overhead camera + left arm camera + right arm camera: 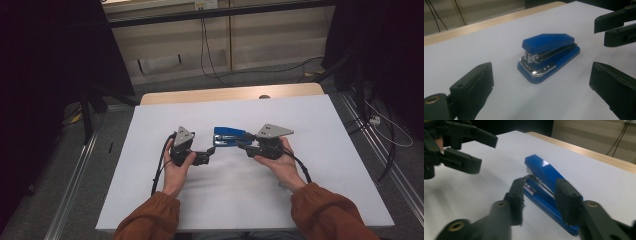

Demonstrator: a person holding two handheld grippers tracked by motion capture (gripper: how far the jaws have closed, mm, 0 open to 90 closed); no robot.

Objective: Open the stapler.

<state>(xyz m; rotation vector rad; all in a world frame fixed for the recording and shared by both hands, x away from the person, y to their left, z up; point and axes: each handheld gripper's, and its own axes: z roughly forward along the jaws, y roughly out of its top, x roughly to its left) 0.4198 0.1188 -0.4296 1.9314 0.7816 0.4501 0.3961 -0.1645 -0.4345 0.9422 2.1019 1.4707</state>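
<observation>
The blue stapler (pixel 549 56) lies flat on the white bench (pixel 300 165), between the two grippers. The right gripper (pixel 539 200) has its jaws partly closed, one on each long side of the rear half; whether the pads already press cannot be told, the view being blurred. The left gripper (pixel 541 82) stands wide open and holds nothing, the stapler's metal nose just ahead of the gap between its jaws. The body is smooth glossy plastic, wedge-topped over a rounded base, with a bright chromed plate and magazine at the nose. Risk, by judgement: the slick tapered sides could slip from the flat black pads, or a grip at the rear alone could let the nose drop or pivot on lifting.
</observation>
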